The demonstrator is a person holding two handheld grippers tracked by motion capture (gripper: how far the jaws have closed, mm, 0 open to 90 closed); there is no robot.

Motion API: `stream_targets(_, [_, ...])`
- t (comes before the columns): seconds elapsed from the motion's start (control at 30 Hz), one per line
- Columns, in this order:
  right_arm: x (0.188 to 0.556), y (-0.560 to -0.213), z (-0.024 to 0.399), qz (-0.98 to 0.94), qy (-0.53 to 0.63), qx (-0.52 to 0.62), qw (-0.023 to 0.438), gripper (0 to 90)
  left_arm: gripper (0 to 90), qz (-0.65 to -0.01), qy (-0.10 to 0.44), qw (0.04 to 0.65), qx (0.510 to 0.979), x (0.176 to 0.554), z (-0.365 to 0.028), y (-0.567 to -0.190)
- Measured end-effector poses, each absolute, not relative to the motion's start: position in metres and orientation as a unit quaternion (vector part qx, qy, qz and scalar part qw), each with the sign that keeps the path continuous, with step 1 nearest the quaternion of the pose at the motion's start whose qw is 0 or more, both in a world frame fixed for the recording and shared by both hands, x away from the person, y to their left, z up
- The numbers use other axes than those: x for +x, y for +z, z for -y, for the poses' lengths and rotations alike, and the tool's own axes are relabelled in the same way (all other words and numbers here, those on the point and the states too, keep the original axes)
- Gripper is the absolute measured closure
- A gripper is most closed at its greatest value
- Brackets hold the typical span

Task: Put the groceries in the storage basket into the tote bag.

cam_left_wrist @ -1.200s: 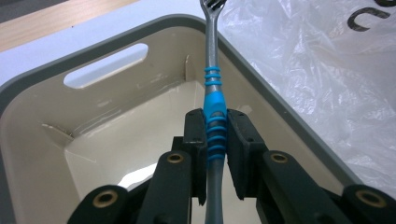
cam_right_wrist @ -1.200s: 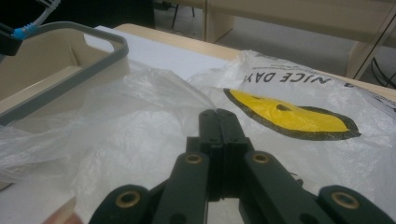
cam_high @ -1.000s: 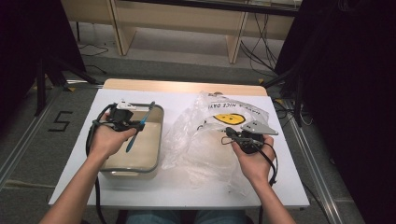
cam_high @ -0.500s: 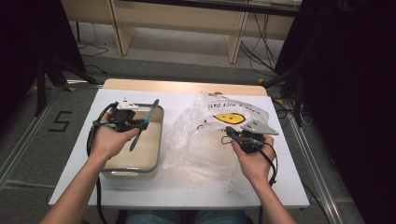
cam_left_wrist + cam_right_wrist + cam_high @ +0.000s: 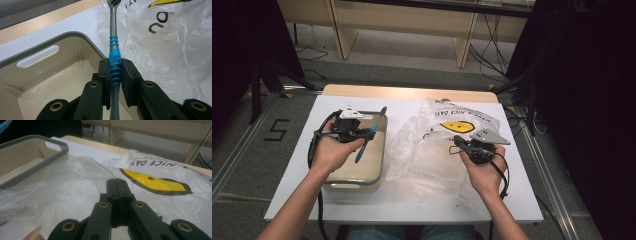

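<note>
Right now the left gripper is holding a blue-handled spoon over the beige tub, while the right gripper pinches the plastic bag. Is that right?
Not quite: it is a fork, not a spoon. The left gripper view shows tines at its tip. The rest holds: the left gripper clamps its blue handle over the beige tub, and the right gripper is shut on the plastic bag.

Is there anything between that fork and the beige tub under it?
Nothing visible. The left gripper clamps the fork by its blue handle above the tub, whose bare inside lies open below. The plastic bag lies beside the tub, not over it.
</note>
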State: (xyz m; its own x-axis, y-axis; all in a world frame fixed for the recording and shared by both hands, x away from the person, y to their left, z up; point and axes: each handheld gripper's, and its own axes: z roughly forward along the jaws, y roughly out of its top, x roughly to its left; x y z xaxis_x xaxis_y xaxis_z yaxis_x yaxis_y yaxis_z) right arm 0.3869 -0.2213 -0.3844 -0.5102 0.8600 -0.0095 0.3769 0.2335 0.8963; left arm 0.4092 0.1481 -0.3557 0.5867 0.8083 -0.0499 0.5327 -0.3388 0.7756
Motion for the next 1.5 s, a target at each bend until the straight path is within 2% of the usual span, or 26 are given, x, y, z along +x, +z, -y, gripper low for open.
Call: stream_targets(1.5, [0.387, -0.384, 0.221, -0.739, 0.458, 0.418, 0.263, 90.0, 78.4, -0.376, 0.158, 0.416, 0.813, 0.392, -0.113, -0.347])
